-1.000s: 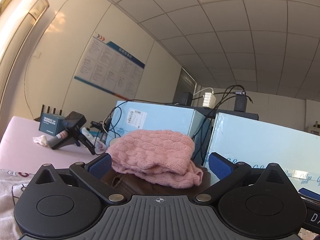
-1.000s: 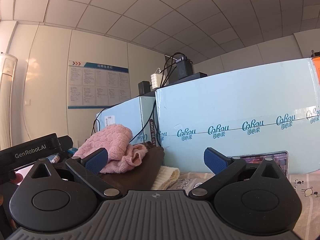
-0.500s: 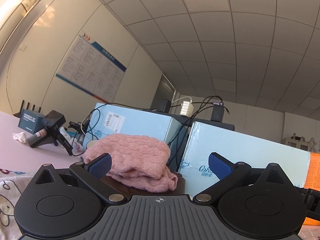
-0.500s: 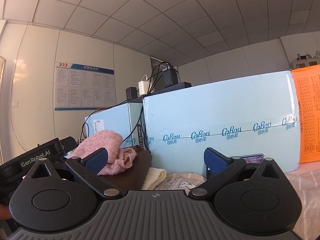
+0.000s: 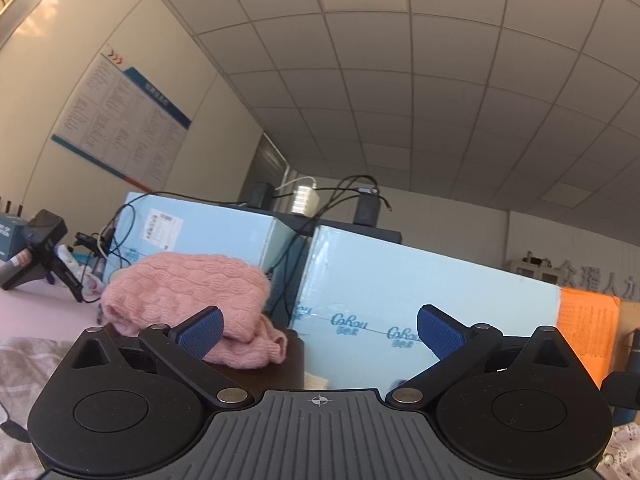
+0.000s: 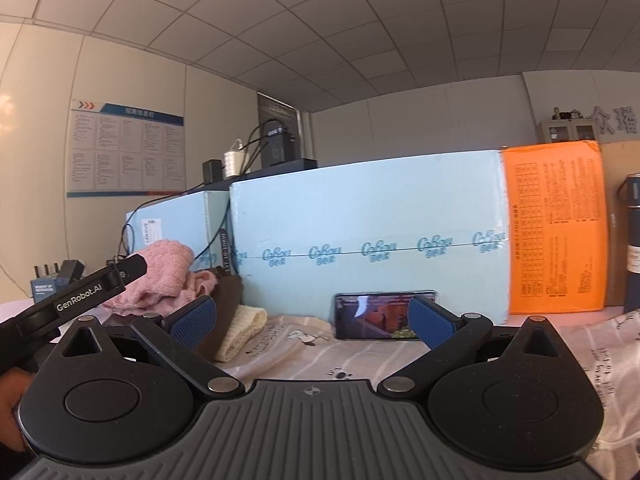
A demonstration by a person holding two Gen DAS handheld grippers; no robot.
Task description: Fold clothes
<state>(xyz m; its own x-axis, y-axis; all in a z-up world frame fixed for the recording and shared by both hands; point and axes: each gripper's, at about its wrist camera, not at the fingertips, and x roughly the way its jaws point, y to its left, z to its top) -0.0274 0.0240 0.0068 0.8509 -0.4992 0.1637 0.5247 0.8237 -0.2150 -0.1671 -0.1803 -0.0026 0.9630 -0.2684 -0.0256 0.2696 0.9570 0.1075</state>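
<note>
Office room, tiled ceiling, wall notice board; both cameras tilted up over a table covered by a printed sheet (image 6: 304,356). Landmark: big light-blue box (image 6: 368,240) at the back of the table. An orange box (image 6: 556,224) touches its right end. Left of the blue box, a stack of clothes: pink knit sweater (image 5: 188,292) on top, folded, over a dark brown garment (image 6: 226,300), with a cream knit piece (image 6: 244,330) at the stack's base. A phone (image 6: 380,316) leans against the blue box front. Left gripper (image 5: 318,330) has fingers wide apart, empty. Right gripper (image 6: 312,320) likewise spread, holding nothing. Progress guess: stack looks done; no unfolded garment clearly in view, so what's left is unclear.
</note>
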